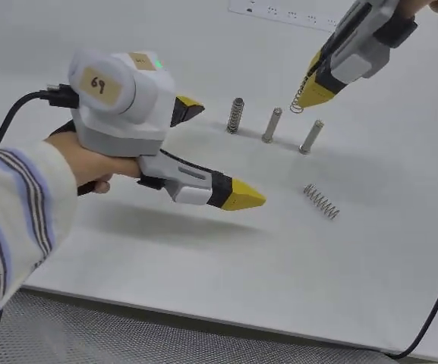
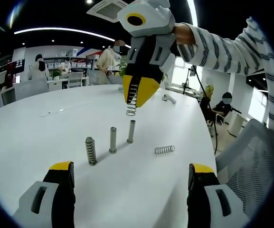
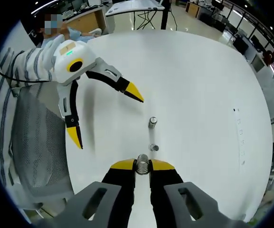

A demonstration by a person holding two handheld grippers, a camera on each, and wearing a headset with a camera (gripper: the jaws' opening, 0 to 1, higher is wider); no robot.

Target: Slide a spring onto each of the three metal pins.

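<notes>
A: What's sitting on your white table?
B: Three upright pins in a row: you've got sprung pin, bare middle pin, bare end pin. Your loose spring lies flat near the end pin.

The number "69" is written by hand in dark pen on a tan sticker. That sticker sits on the round grey back of the left tongs. A second tan sticker lies on top of the same part, but its marks are too small to read.
</notes>
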